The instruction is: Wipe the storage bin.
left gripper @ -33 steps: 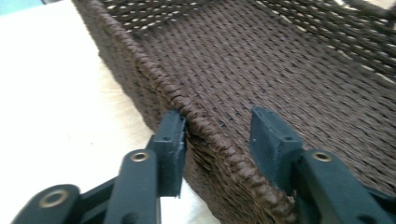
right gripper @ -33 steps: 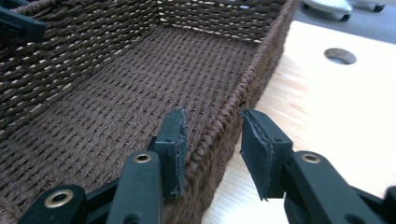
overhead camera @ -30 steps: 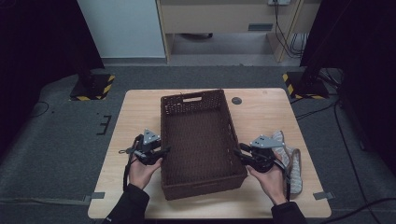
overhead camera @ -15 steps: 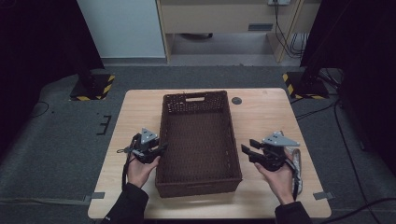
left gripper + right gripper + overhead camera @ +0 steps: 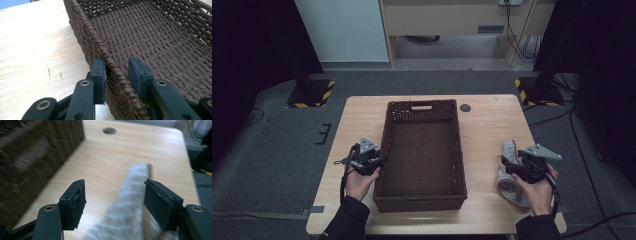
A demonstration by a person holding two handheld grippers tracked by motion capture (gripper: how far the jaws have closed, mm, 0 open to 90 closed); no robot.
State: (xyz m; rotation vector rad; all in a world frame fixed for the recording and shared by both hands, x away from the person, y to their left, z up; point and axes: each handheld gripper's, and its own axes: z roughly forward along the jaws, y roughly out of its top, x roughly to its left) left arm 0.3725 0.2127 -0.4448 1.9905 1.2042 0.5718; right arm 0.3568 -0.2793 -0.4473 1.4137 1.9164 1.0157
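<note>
The wicker basket [image 5: 422, 155] sits at the centre of the wooden table [image 5: 492, 125], long axis running twelve to six o'clock, and it is empty. The left gripper [image 5: 379, 161] is at the basket's nine o'clock, straddling the left rim. In the left gripper view its jaws have just been closing with the rim [image 5: 110, 65] between them: the outer pad touches the weave, while the inner pad stands a little off, so I judge the hold not yet firm. The right gripper [image 5: 508, 167] is well clear of the basket, at its three to four o'clock, over a pale grey cloth [image 5: 511, 172] lying near the table's right edge. Its jaws have just been opening; in the right gripper view the pads [image 5: 78, 200] stand wide apart with the cloth [image 5: 130, 205] between them, unpressed. That view is blurred, so I cannot tell contact for certain.

Judged progress: the basket appears placed, and the cloth is not yet picked up or put in. Grasping and loading remain.

The table top is light wood with a round cable hole [image 5: 465, 107] at one o'clock of the basket. Grey carpet surrounds the table; hazard-striped stand bases [image 5: 309, 93] lie beyond it.
</note>
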